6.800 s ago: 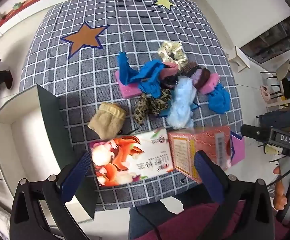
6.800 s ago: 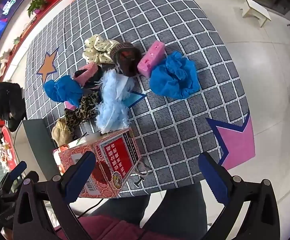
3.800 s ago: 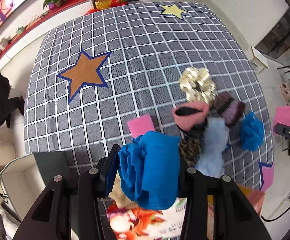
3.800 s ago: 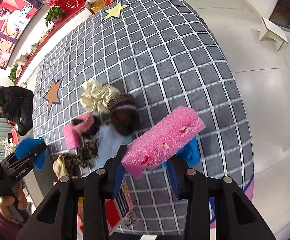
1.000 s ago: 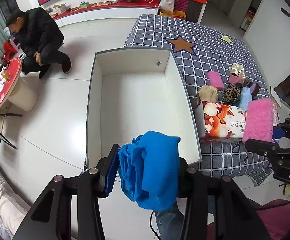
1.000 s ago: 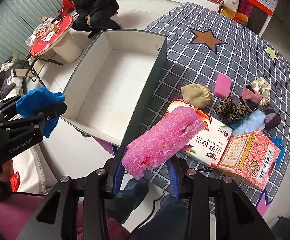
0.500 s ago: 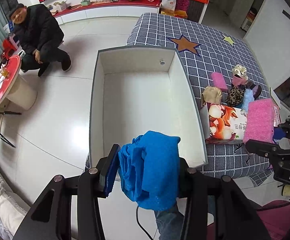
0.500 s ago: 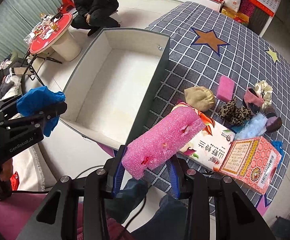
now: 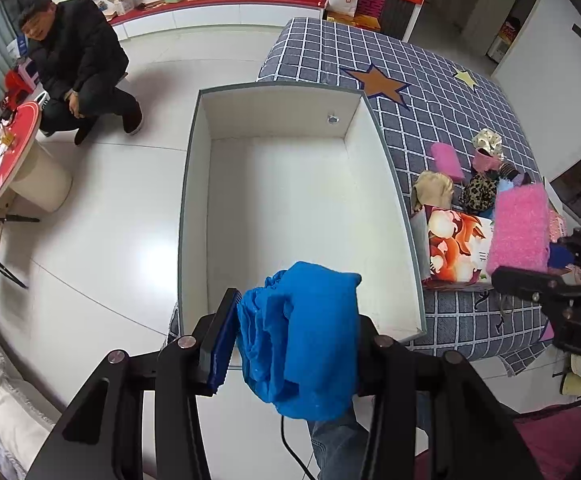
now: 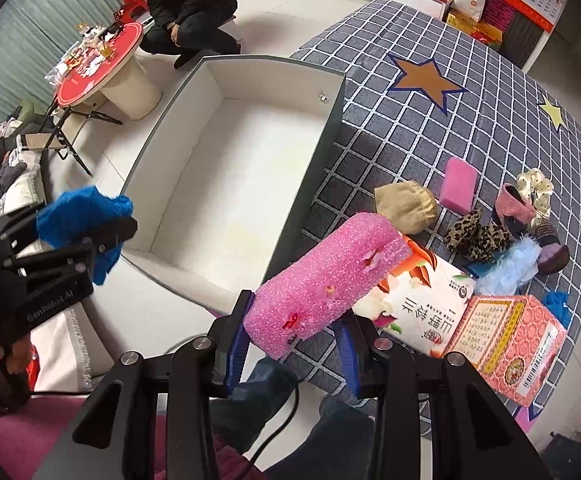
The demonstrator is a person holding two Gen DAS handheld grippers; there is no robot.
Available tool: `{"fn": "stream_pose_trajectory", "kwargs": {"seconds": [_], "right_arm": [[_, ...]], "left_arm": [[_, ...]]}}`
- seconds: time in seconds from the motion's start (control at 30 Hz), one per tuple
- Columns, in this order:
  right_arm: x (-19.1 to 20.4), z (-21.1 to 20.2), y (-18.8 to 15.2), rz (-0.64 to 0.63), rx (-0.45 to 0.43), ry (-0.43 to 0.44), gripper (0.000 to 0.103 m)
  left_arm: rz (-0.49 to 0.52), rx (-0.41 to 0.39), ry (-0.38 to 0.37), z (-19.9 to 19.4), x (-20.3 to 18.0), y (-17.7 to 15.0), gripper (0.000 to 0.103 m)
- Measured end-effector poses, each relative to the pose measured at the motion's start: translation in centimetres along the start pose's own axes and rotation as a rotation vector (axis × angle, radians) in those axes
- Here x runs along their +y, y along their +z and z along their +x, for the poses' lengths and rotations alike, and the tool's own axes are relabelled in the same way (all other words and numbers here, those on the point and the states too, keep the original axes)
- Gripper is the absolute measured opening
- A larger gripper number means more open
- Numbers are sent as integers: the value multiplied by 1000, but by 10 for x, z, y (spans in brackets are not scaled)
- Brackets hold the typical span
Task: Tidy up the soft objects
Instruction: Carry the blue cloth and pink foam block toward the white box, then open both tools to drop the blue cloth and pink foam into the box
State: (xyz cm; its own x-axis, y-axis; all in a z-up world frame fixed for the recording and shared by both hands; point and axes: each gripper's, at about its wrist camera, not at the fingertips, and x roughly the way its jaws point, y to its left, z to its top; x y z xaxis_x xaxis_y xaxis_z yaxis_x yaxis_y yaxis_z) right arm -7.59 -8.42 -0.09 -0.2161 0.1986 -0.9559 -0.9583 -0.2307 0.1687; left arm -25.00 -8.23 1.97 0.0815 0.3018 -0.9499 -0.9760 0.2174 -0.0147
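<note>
Presently, listed from left to right.

Item: left gripper [image 9: 294, 344], pinching a crumpled bright-blue cloth [image 9: 302, 340] between its pads, held above the near end of the open white box with grey outer walls [image 9: 394, 184]. The box interior is seen bare.

Item: right gripper [image 10: 294, 340], clamped on a pink foam block [image 10: 322, 276], held over the near right wall of the box, above the checked grey cloth-covered table [image 10: 450, 128].

Item: soft goods not yet gathered, lying on the table to the right of the box: a beige knitted pouch [image 10: 406, 202], a small pink sponge [image 10: 458, 184], a leopard-print scrunchie [image 10: 476, 236], a pale-blue feathery piece [image 10: 506, 268], a cream dotted scrunchie [image 10: 536, 192].

Item: two printed cardboard cartons [image 10: 502, 332], near right, judged not soft and to be left.

Handling note, as judgement: both loads are best carried fully inside the walls and lowered toward the floor of the box before the jaws are spread, the cloth being set to one end so that room is kept for the foam block.
</note>
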Motion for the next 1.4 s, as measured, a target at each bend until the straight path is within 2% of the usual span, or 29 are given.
{"fn": "stream_pose_trajectory", "kwargs": {"seconds": [0.23, 0.37, 0.67, 0.97, 1.0, 1.07, 1.1, 1.13, 1.17, 1.2, 1.27, 1.4], "right_arm": [[11, 4, 23, -31, -2, 7, 41], [20, 11, 33, -50, 15, 11, 41], [43, 18, 46, -104, 28, 25, 41], [57, 22, 60, -131, 28, 32, 41], [58, 24, 62, -133, 31, 33, 41], [59, 25, 64, -136, 33, 40, 41], [60, 26, 65, -139, 37, 41, 41], [61, 26, 66, -140, 39, 40, 46], [61, 27, 67, -141, 41, 40, 55], [62, 26, 67, -139, 39, 40, 61], [61, 24, 67, -135, 23, 36, 77], [58, 20, 68, -111, 18, 27, 90]], "left_arm": [[-11, 28, 5, 15, 1, 3, 49], [-27, 57, 47, 26, 1, 5, 49], [-81, 88, 52, 38, 9, 1, 49], [-90, 94, 46, 41, 11, 3, 49], [-90, 92, 45, 42, 11, 2, 51], [-88, 94, 50, 42, 12, 3, 72], [-84, 94, 53, 43, 11, 3, 77], [-81, 92, 59, 43, 11, 3, 82], [-79, 89, 61, 43, 11, 2, 82], [-77, 92, 56, 43, 11, 3, 82], [-82, 103, 34, 45, 11, 2, 87], [-117, 104, -51, 44, 15, 1, 91]]}}
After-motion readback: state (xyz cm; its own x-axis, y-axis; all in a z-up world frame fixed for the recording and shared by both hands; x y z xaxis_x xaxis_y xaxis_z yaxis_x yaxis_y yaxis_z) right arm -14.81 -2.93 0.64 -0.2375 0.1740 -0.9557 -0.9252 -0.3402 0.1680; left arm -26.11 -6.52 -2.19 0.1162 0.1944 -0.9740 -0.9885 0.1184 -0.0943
